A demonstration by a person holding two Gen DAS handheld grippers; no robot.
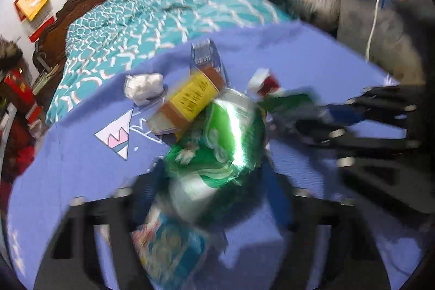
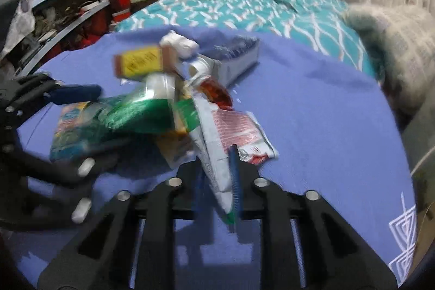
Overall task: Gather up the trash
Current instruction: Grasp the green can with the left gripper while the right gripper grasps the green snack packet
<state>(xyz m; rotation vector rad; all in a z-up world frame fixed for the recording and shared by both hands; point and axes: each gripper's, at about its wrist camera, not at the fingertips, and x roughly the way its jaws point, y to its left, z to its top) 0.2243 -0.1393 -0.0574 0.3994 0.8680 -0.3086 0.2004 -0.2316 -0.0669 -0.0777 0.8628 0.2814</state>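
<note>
On the purple cloth (image 2: 312, 105) spread over the bed, the trash sits gathered in one loose heap, so I judge the collecting well along but unfinished: no bin or bag shows in either view. My left gripper (image 1: 214, 181) is closed around the green can (image 1: 231, 132), a blue snack wrapper (image 1: 168, 243) lying just below it. My right gripper (image 2: 217, 181) is pinched tight on the edge of a white-and-red wrapper (image 2: 231, 132). Left to pick up: the yellow-labelled box (image 1: 190, 97), the crumpled tissue (image 1: 144, 84) and the blue-and-white carton (image 1: 204, 56) behind them. Both arms reach in low from opposite sides, claws angled toward the heap's middle and close together. Blur hides finer detail.
</note>
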